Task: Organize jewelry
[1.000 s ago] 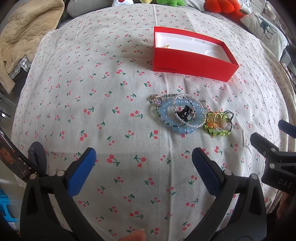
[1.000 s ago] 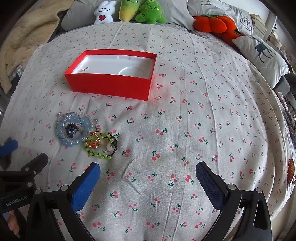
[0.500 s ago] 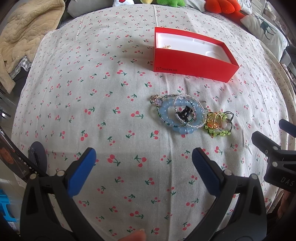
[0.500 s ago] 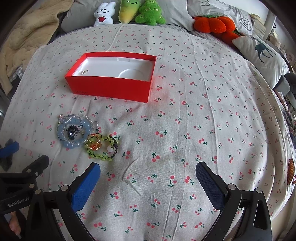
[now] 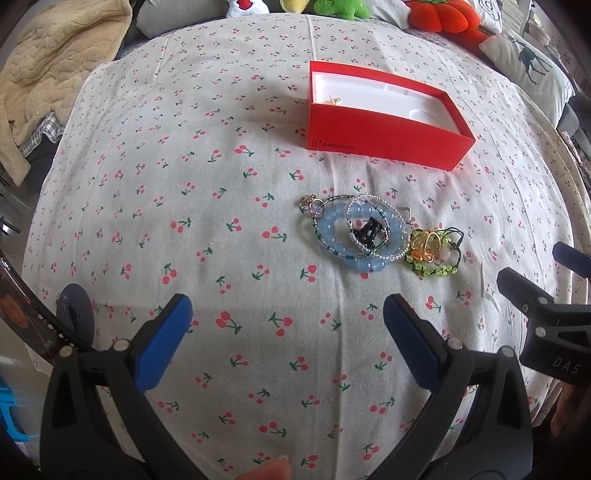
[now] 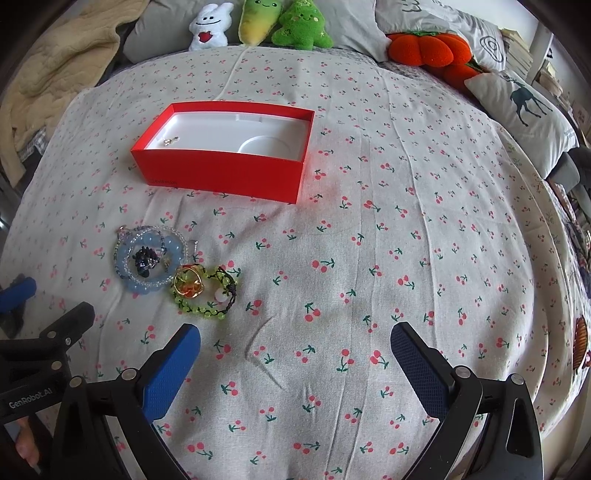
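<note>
A red box [image 5: 384,134] with a white insert stands open on the cherry-print bedsheet; a small gold piece [image 5: 333,100] lies inside it. It also shows in the right wrist view [image 6: 221,171]. In front of it lies a pile of jewelry: a pale blue bead bracelet [image 5: 356,236] with clear bead bracelets and a dark piece, and a green bead bracelet [image 5: 434,254] with a gold wire ring. The pile also shows in the right wrist view [image 6: 151,260]. My left gripper [image 5: 284,315] is open and empty, below left of the pile. My right gripper [image 6: 295,345] is open and empty, right of the pile.
Plush toys [image 6: 258,22] and orange pumpkin cushions [image 6: 424,48] line the bed's far edge. A deer-print pillow [image 6: 524,107] lies at the far right. A beige blanket [image 5: 48,74] is heaped at the left.
Both grippers have risen and tilted slightly; the box and jewelry pile sit lower in both views. Nothing on the bed has moved.
</note>
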`<state>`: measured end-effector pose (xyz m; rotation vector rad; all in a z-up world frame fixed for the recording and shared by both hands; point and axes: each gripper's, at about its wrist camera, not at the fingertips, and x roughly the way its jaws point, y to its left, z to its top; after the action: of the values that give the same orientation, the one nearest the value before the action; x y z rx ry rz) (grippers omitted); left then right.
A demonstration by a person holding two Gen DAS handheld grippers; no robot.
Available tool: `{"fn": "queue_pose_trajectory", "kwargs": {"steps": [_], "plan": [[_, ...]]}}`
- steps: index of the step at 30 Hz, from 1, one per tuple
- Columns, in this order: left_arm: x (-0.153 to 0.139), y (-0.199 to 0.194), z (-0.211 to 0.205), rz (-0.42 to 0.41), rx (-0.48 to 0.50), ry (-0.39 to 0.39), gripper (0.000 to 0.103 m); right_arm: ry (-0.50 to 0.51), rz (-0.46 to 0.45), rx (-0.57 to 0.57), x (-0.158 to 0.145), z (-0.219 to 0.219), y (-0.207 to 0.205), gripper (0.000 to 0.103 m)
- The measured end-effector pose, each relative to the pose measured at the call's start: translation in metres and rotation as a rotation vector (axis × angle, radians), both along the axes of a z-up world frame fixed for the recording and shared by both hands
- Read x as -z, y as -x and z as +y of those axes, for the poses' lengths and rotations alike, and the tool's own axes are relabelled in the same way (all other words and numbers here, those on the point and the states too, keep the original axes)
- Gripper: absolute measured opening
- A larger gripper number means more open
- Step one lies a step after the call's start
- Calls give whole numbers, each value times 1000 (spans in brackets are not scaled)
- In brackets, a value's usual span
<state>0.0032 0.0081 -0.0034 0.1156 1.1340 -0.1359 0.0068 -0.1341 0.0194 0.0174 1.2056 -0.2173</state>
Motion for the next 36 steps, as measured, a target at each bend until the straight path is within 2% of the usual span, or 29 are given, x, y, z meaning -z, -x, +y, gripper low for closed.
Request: {"fn": "queue_pose_trajectory", "kwargs": {"steps": [16, 20, 24, 27, 29, 32, 36], "plan": [[-2, -1, 5, -37, -20, -6, 103, -5, 0, -1, -4, -2, -1, 103], [-16, -3, 9, -100, -16, 15, 103, -48, -16, -21, -15, -6, -5, 103], [-25, -11, 10, -134, 31, 30, 103, -115, -16, -59, -23, -12, -14, 103], [-24, -21, 12, -115, 72, 56, 103, -150, 7, -80, -21, -16, -23, 103], [-21, -30, 15, -83, 97, 97, 103, -193, 25, -89, -16, -20, -29, 103], [-12, -43, 18, -30, 114, 119, 103, -258, 61, -79, -5, -29, -38, 103], [5, -57, 29, 47, 90, 215, 98, -331, 88, -42, 10, -39, -45, 101]]}}
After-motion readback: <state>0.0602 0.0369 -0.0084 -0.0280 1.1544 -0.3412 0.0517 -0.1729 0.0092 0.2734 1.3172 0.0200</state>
